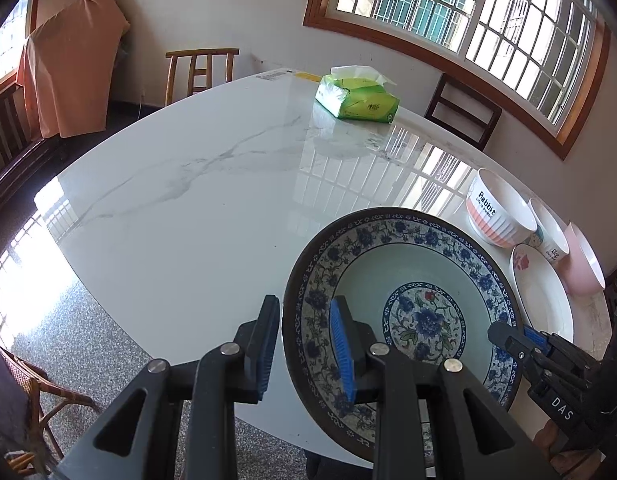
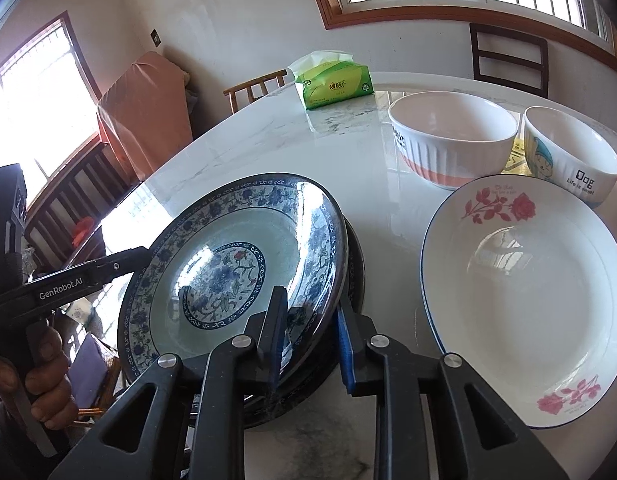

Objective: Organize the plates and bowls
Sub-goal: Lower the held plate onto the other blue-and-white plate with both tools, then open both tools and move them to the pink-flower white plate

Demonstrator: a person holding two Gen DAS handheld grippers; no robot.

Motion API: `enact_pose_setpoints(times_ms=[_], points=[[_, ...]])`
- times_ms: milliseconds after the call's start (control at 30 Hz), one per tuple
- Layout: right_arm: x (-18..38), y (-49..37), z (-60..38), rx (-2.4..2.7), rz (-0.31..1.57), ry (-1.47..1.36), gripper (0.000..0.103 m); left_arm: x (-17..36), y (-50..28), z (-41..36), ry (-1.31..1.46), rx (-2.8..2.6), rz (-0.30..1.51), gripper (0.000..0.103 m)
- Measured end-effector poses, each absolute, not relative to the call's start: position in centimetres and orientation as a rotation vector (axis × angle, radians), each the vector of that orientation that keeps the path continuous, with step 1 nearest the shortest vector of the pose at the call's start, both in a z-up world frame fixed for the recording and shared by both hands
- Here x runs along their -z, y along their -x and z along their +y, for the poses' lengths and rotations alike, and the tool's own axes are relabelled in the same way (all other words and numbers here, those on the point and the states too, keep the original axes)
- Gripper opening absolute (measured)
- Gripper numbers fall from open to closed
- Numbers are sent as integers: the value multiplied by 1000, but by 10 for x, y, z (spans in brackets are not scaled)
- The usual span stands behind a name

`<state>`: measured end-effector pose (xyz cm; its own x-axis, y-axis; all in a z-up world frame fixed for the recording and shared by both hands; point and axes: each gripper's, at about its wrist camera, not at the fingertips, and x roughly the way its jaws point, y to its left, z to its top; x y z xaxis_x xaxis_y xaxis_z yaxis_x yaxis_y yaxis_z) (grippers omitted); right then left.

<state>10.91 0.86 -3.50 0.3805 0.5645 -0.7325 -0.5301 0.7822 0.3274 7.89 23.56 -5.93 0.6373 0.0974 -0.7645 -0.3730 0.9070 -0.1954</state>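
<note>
Blue floral plate point(image 2: 236, 264) tilted, its left side lifted, resting over a second dark-rimmed plate point(image 2: 354, 264) on the white marble table point(image 1: 180, 184). Both sit at the near table edge.

Left gripper point(image 1: 304, 344): jaws straddle the plate's left rim, one finger outside, one over the plate's inner face. A gap shows between the outer pad and the rim; whether the inner pad presses cannot be told, so the grip is unclear. A hand point(image 2: 40, 380) holds this gripper's handle, seen in the right wrist view.

Right gripper point(image 2: 312, 336): jaws straddle the plate's right rim, slightly apart. The rim passes between the pads; no firm pinch is visible.

White plate with pink roses point(image 2: 524, 292) lies flat just right of the blue plates. Behind it: a ribbed white-and-orange bowl point(image 2: 448, 136), a cartoon bowl point(image 2: 568, 152), and a pink bowl point(image 1: 586, 260) at far right. A green tissue pack point(image 1: 356, 98) sits at the far side of the table.
</note>
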Motion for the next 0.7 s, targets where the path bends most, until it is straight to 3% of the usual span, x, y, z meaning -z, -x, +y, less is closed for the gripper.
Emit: enact_pose_setpoints(times_ms=[567, 700], points=[[33, -100, 22, -684, 905, 75, 32, 61, -75, 237, 372, -278, 851, 27], [32, -93, 29, -674, 875, 137, 38, 64, -74, 237, 379, -276, 858, 27]])
